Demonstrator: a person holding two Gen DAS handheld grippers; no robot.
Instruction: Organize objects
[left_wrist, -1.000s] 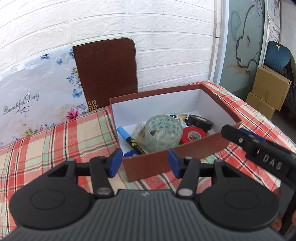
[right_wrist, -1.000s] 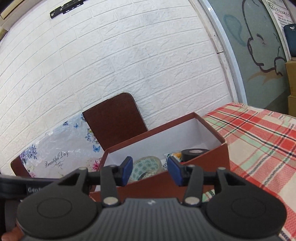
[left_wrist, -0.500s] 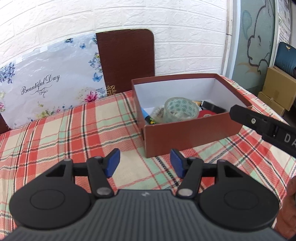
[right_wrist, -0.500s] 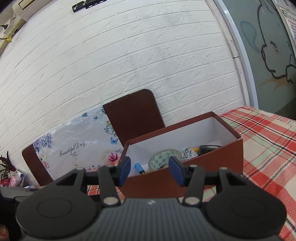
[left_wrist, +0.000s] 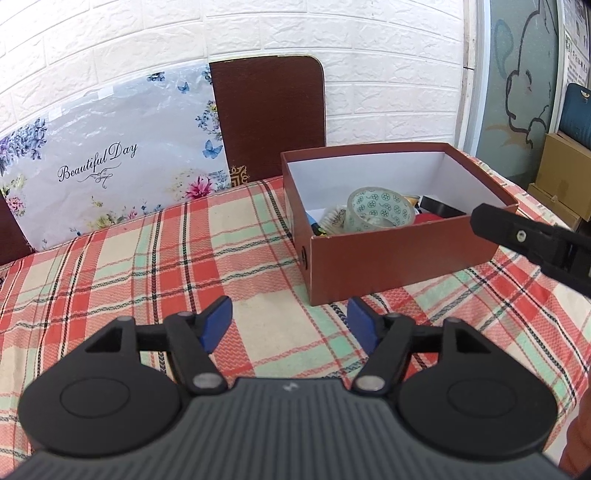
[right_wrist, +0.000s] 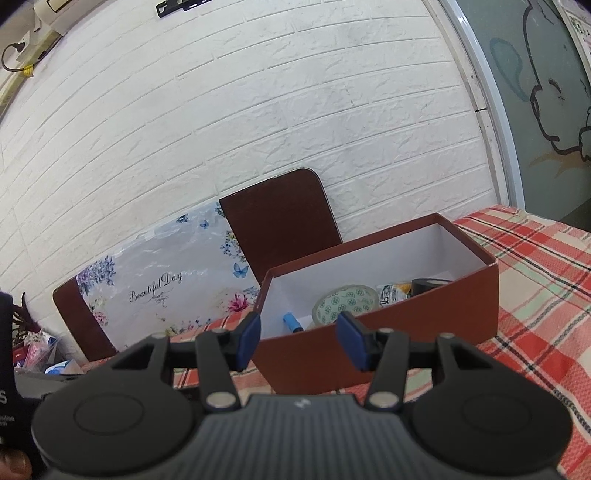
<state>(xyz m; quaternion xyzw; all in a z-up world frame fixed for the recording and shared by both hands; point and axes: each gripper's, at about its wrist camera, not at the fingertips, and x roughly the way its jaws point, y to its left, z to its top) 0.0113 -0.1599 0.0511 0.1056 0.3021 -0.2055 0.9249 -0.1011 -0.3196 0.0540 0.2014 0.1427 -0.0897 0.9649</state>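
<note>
Matte black hand-held tools with blue pads

The left tool (left_wrist: 290, 321) and right tool (right_wrist: 297, 339) each show a ribbed grey housing, two round black discs, silver pivot screws, and blue fingertips (left_wrist: 218, 323); white lettering marks the side.

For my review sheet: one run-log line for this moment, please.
left gripper: open, empty, jaws just opening | right gripper: open, empty | box: holds tape roll
</note>
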